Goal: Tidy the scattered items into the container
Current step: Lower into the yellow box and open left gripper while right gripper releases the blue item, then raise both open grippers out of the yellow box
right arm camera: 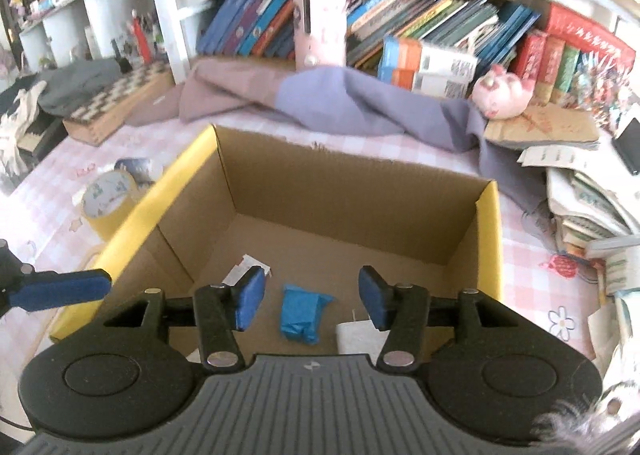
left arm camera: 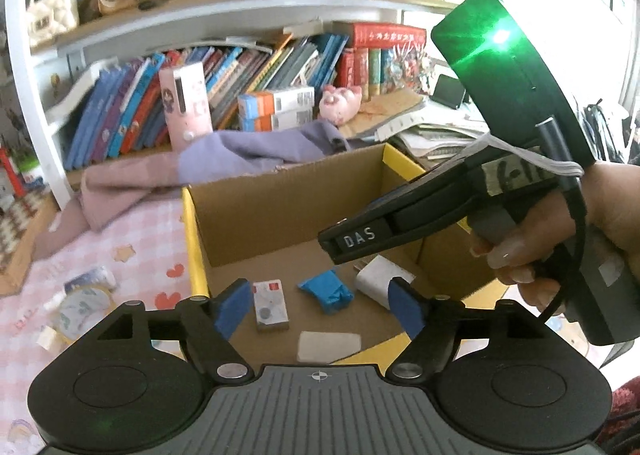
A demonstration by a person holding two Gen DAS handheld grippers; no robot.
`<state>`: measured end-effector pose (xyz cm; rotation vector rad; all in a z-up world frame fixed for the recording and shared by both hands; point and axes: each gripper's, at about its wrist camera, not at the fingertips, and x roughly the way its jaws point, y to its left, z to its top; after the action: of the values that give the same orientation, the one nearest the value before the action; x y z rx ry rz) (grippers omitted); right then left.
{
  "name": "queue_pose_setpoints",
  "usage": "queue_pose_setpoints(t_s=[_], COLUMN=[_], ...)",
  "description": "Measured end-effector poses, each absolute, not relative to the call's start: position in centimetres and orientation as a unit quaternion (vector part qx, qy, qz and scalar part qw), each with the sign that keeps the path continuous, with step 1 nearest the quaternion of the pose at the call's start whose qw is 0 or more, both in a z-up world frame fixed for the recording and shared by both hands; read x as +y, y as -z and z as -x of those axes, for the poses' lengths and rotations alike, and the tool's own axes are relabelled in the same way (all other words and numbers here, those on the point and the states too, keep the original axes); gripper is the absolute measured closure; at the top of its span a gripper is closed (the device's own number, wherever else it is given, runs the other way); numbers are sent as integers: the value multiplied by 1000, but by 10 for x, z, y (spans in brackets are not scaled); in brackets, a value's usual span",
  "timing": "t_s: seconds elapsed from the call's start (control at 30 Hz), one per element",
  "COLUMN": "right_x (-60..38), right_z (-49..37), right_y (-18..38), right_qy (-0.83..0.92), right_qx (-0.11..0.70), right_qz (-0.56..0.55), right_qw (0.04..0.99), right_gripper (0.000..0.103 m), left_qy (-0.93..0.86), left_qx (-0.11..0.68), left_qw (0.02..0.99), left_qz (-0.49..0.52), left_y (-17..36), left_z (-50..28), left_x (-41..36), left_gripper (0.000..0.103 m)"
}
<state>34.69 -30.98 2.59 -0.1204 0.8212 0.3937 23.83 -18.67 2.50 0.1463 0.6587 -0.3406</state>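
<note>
An open cardboard box (left arm camera: pixel 240 223) (right arm camera: pixel 490 231) with yellow flaps stands on the pink checked table. Inside lie a crumpled blue item (left arm camera: pixel 329 292) (right arm camera: pixel 301 313), a white charger plug (left arm camera: pixel 378 280) (right arm camera: pixel 358 337), a small white and red card box (left arm camera: pixel 270 305) and a white flat piece (left arm camera: pixel 329 346). My left gripper (left arm camera: pixel 320 309) is open and empty over the box's near side. My right gripper (right arm camera: pixel 310 301) is open and empty above the box floor; its body shows in the left wrist view (left arm camera: pixel 440 211). A yellow tape roll (right arm camera: pixel 108 201) (left arm camera: pixel 82 309) and a small blue packet (right arm camera: pixel 136 169) lie on the table left of the box.
A purple cloth (right arm camera: pixel 340 103) lies behind the box. A bookshelf with books (right arm camera: pixel 400 27), a pink plush pig (right arm camera: pixel 504 93) and a pink box (right arm camera: pixel 320 27) stand at the back. Paper stacks (right arm camera: pixel 580 199) sit at the right, a checkered board (right arm camera: pixel 120 99) at the left.
</note>
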Motion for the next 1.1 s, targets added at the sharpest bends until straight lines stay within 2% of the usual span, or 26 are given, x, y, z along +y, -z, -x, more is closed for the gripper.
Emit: queue_pose_setpoints(t_s=[0.1,0.5,1.1], right_x=[-312,-307,-261], right_z=[-331,-250,-136], right_y=[-33,-54,-53], right_qy=[-179,-100,-2], right_qx=[379,297,249], right_qz=[46,22,21], right_qw=[906,950,968], right_gripper=[52,42,33], left_qy=[165,167,198], left_qx=[308,278,270], left_qw=[934,944,941], left_qz=[-75,-59,-46], left_y=[-31,-42,-42], left_z=[-229,-194,-137], left_x=[-182,-145,-81], left_gripper=[20,19,17])
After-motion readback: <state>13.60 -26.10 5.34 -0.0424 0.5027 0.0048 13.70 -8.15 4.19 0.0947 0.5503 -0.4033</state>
